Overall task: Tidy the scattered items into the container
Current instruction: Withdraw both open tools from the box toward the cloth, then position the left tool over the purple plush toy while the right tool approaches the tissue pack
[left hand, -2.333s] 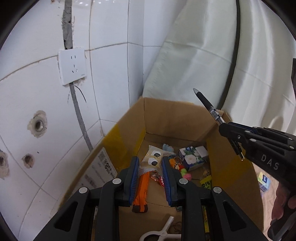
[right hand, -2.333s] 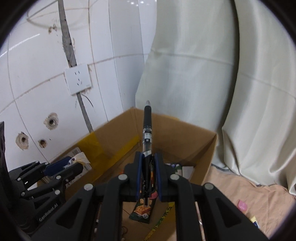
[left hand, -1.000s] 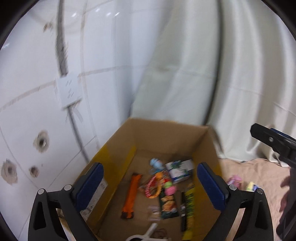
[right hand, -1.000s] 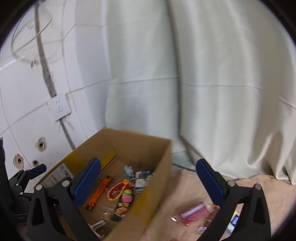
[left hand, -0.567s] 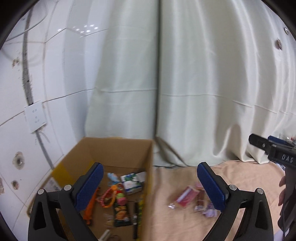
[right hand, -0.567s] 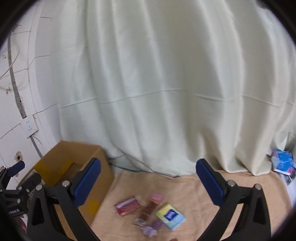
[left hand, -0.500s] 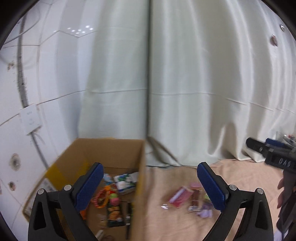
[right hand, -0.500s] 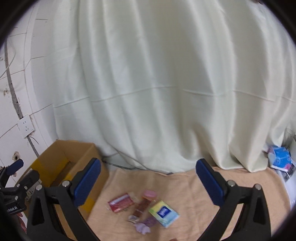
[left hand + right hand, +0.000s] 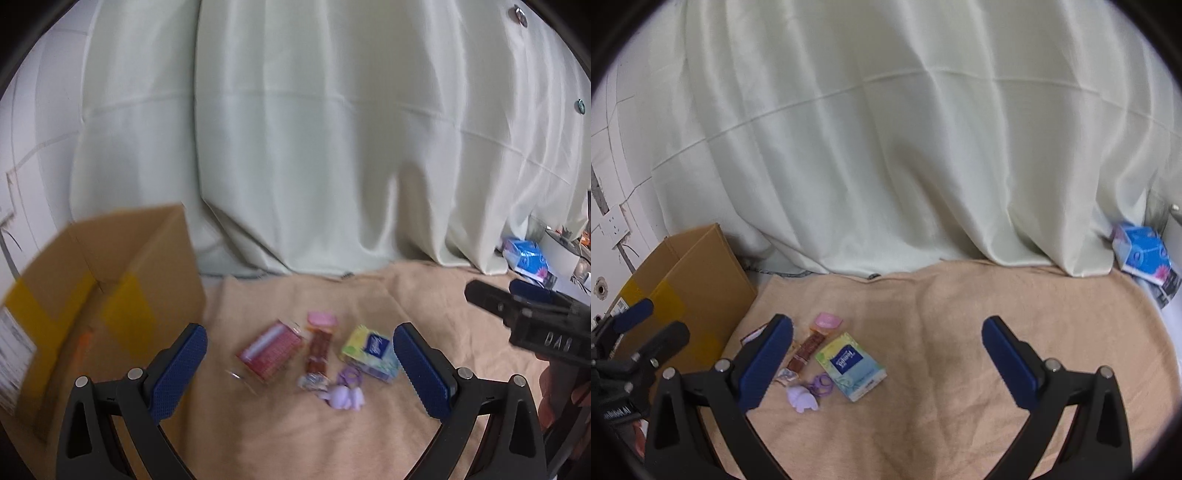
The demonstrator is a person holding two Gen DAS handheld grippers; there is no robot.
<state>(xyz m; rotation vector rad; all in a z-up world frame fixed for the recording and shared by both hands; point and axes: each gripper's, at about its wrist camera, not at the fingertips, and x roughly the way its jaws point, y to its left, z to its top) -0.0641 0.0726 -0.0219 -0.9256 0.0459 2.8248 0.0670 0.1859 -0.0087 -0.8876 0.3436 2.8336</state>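
Both claws, left claw (image 9: 300, 367) and right claw (image 9: 886, 356), gape wide and empty above the tan surface (image 9: 979, 332), where a tissue pack (image 9: 850, 365) lies among small items, box (image 9: 683, 280) far left.

— What colours lie on the cloth (image 9: 960, 332)?
— The cloth is peach-beige. On it: a red packet (image 9: 269, 350), a pink oval piece (image 9: 322, 319), a brown bar (image 9: 318, 351), a yellow-green tissue pack (image 9: 851, 365) with a blue label, and a lilac toy (image 9: 803, 398).
— And the box (image 9: 690, 273)?
— Brown cardboard with yellow tape. The curtain (image 9: 886, 147) is pale cream; the gripper pads (image 9: 764, 363) are dark blue.
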